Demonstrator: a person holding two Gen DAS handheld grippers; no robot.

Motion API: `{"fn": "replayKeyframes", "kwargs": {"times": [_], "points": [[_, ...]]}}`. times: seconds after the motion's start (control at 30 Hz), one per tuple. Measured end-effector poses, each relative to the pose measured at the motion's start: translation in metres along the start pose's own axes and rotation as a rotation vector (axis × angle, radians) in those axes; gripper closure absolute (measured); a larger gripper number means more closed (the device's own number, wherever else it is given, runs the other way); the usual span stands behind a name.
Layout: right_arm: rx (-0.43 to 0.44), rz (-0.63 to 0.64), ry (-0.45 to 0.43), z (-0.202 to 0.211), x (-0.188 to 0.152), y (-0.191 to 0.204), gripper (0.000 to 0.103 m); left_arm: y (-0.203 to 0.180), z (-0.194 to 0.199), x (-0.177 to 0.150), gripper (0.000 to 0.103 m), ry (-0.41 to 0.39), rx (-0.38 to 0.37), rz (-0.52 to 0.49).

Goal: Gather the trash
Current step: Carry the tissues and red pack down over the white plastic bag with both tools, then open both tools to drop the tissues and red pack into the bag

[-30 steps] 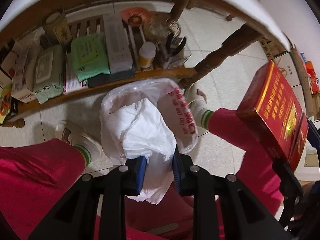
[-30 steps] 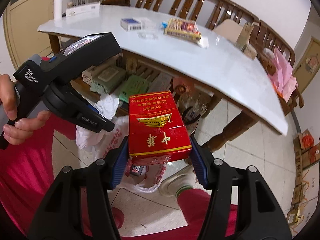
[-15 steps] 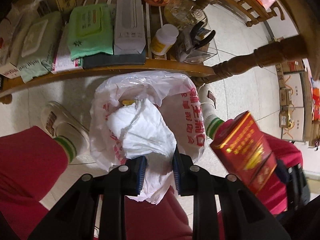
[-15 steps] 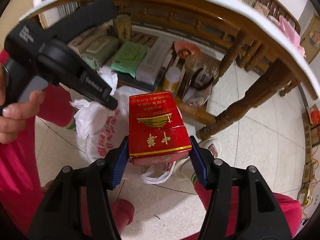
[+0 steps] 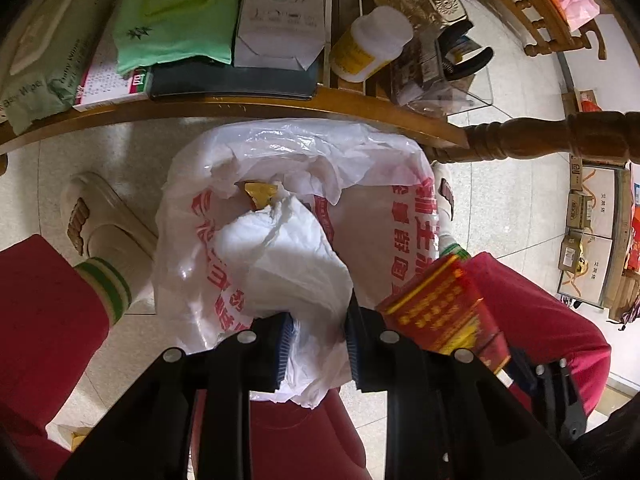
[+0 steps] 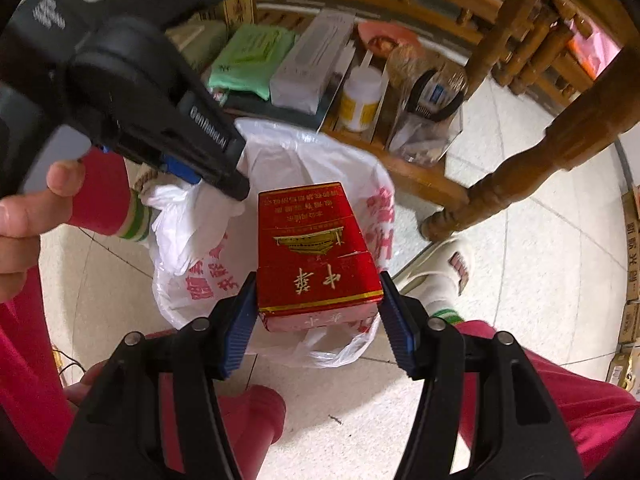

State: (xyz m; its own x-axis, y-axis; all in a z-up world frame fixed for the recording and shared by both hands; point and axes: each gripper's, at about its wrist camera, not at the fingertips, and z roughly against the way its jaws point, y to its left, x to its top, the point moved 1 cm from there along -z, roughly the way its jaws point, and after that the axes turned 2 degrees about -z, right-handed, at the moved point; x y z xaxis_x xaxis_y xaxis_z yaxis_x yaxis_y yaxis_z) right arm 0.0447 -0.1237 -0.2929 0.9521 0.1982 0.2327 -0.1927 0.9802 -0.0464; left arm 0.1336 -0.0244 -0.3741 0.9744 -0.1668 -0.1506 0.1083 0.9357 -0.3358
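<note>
A white plastic bag with red print (image 5: 372,216) hangs open over the floor, with crumpled white paper and a gold scrap (image 5: 260,194) inside. My left gripper (image 5: 318,340) is shut on the bag's near rim. My right gripper (image 6: 318,312) is shut on a red and gold cigarette box (image 6: 316,256), held just above the bag (image 6: 304,160). The box also shows in the left wrist view (image 5: 440,308), right of the bag's mouth. The left gripper's body (image 6: 132,92) shows at upper left in the right wrist view.
A wooden under-table shelf (image 5: 256,104) behind the bag holds wipes packs, a white box (image 5: 280,12), a yellow bottle (image 5: 370,46) and clutter. A carved table leg (image 5: 540,140) stands right. The person's red-trousered legs and slippered feet flank the bag. Cardboard boxes stand far right.
Both grippers have dropped lower under the table. The right gripper has brought the red box down and closer to the bag's mouth. The left gripper keeps its hold on the bag.
</note>
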Motion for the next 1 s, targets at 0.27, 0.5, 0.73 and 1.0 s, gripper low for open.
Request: {"fn": "replayKeyframes", "kwargs": {"times": [0.27, 0.5, 0.73, 1.0], "points": [[0.026, -0.01, 0.064, -0.029, 0.003, 0.002, 0.046, 0.005, -0.018, 0.013, 0.079, 0.03, -0.008, 0.022], [0.059, -0.017, 0.107, -0.04, 0.002, 0.002, 0.045, 0.008, -0.033, 0.016, 0.079, 0.061, 0.015, 0.017], [0.088, -0.036, 0.122, -0.045, 0.002, 0.002, 0.029, 0.017, -0.034, 0.018, 0.034, 0.062, 0.057, 0.041], [0.102, -0.053, 0.117, -0.043, 0.004, -0.002, 0.029, 0.02, -0.037, 0.017, 0.031, 0.076, 0.083, 0.045]]}}
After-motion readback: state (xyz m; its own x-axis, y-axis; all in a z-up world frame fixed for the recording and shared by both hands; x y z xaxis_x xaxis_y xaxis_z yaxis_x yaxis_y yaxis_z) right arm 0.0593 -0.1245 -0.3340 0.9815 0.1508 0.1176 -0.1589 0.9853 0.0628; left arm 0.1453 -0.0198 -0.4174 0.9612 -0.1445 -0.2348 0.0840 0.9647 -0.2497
